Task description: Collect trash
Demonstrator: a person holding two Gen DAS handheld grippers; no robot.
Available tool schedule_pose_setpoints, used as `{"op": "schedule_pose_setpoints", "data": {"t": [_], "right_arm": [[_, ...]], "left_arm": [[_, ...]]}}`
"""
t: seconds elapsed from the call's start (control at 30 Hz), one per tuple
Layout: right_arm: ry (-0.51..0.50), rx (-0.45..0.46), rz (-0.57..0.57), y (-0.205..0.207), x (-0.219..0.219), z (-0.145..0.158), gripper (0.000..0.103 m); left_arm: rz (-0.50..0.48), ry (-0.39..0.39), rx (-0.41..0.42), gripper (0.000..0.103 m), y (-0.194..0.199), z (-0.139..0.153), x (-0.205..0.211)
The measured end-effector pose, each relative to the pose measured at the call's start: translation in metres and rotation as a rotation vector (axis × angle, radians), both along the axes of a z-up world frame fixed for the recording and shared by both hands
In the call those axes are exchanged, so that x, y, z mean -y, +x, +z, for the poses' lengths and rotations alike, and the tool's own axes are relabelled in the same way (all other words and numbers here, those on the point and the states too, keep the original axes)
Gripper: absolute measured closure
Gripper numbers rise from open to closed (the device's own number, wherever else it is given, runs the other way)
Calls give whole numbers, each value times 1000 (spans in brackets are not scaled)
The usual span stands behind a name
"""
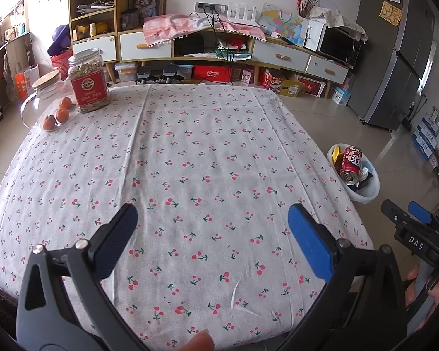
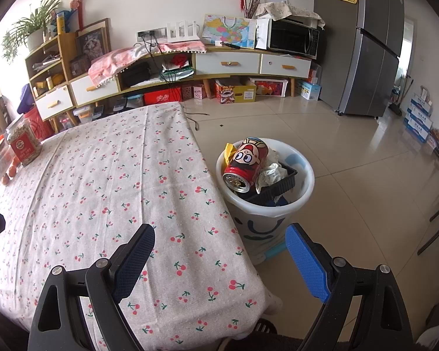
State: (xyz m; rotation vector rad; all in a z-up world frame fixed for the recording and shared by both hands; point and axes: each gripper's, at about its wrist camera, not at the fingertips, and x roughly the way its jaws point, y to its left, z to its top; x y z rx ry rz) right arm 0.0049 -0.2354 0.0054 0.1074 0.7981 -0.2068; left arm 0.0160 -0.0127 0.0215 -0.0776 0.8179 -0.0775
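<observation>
A white waste bin (image 2: 304, 175) stands on the floor beside the table's right edge. In it lie a red cartoon drink can (image 2: 247, 162), crumpled paper (image 2: 270, 174), a black plastic tray (image 2: 281, 188) and a yellow wrapper (image 2: 228, 153). The left wrist view shows the same bin (image 1: 368, 193) and can (image 1: 351, 165) at the right. My left gripper (image 1: 212, 219) hangs open over the cherry-print tablecloth (image 1: 190, 161), nothing between its fingers. My right gripper (image 2: 221, 241) is open too, above the table's near right corner, with the bin just beyond it. It also shows in the left view (image 1: 406, 213).
At the table's far left stand a jar with a red label (image 1: 89, 83), a glass jar with a wooden lid (image 1: 45, 89) and three small oranges (image 1: 62, 114). A long sideboard (image 2: 228, 63) lines the back wall, a grey fridge (image 2: 368, 44) beside it.
</observation>
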Motion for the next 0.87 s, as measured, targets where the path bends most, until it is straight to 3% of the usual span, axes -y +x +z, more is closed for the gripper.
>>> {"op": "schedule_pose_setpoints", "data": {"t": [0.87], "right_arm": [[3,35,18,-3,2,7,11]], "left_arm": [[-11,27,17,1,2,5,13]]}}
